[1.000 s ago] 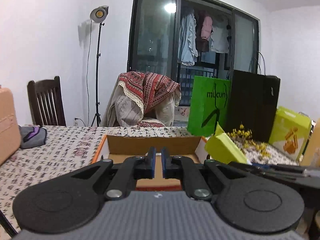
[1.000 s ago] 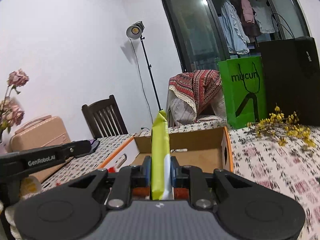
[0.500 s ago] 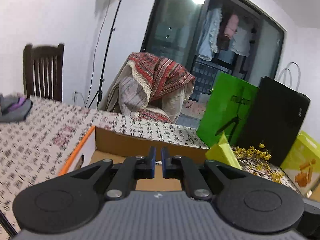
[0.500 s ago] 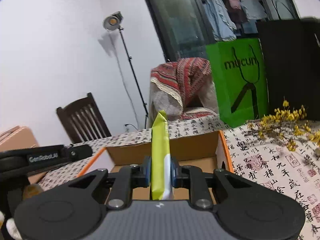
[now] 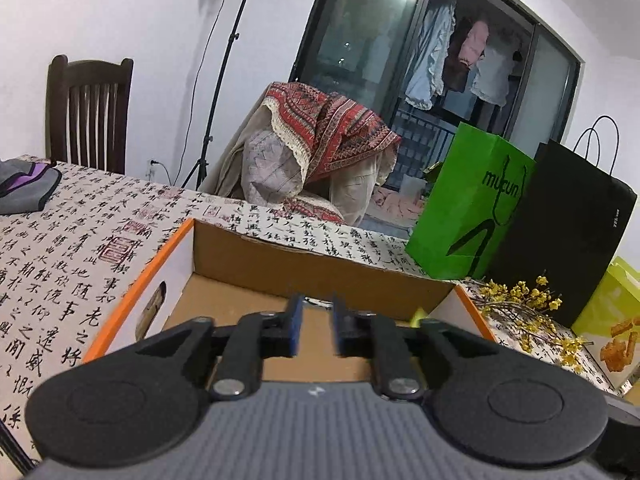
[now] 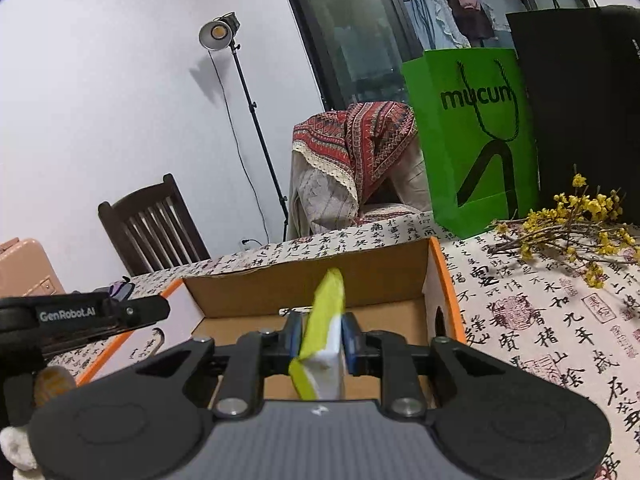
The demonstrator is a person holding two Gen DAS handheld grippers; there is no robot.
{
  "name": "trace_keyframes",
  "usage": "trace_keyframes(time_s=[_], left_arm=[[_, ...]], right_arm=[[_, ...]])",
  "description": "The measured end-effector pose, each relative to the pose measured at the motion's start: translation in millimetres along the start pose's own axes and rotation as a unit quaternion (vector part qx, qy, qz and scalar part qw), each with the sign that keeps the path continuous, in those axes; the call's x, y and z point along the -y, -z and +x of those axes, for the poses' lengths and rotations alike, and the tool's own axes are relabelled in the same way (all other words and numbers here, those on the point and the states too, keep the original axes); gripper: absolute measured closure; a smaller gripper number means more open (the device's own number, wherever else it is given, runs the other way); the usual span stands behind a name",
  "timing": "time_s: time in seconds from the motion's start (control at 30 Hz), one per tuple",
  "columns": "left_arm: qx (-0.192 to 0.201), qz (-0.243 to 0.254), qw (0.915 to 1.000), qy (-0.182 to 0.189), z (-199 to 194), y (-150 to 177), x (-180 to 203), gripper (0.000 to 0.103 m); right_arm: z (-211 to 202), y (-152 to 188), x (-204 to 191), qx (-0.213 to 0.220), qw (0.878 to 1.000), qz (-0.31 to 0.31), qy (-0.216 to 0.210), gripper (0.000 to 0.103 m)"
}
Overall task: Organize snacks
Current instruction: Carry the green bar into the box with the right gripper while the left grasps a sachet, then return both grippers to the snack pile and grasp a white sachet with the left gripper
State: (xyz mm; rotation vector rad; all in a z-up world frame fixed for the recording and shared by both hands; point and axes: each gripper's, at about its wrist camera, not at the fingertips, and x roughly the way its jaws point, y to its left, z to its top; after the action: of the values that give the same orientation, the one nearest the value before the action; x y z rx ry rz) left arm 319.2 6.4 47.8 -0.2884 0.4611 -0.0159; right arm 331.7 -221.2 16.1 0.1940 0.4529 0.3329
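Left gripper (image 5: 315, 330) hovered over cardboard box (image 5: 178, 256), jaws slightly apart, empty. Right gripper (image 6: 322, 334) clamped on tilted yellow-green snack packet (image 6: 326, 312) above box's right side. Risked slipping loose, or catching right wall.
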Motion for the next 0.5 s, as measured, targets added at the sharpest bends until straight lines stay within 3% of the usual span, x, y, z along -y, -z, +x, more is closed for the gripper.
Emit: trace_keyframes(time_s=[0.07, 0.1, 0.17, 0.27, 0.37, 0.5], left_arm=[[0.009, -0.001, 0.9999, -0.011, -5, 0, 1, 0.037], [0.013, 0.001, 0.9997, -0.019, -7, 0, 1, 0.03], [0.018, 0.001, 0.9995, -0.025, -12, -2, 2, 0.022], [0.016, 0.001, 0.9995, -0.026, -18, -7, 2, 0.018], [0.015, -0.002, 0.999, -0.041, -27, -12, 3, 0.006], [0.005, 0.017, 0.9986, -0.051, -48, -18, 7, 0.0]], right_arm=[[-4, -2, 3, 0.004, 1.0, 0.005, -0.001, 0.071], [-7, -3, 4, 0.007, 1.0, 0.008, 0.001, 0.066], [-11, -5, 6, 0.013, 1.0, 0.012, 0.004, 0.05], [-16, -8, 9, 0.016, 1.0, 0.017, 0.009, 0.047], [-21, -10, 11, 0.015, 1.0, 0.021, 0.009, 0.042], [-34, -15, 8, -0.001, 1.0, 0.022, 0.008, 0.035]])
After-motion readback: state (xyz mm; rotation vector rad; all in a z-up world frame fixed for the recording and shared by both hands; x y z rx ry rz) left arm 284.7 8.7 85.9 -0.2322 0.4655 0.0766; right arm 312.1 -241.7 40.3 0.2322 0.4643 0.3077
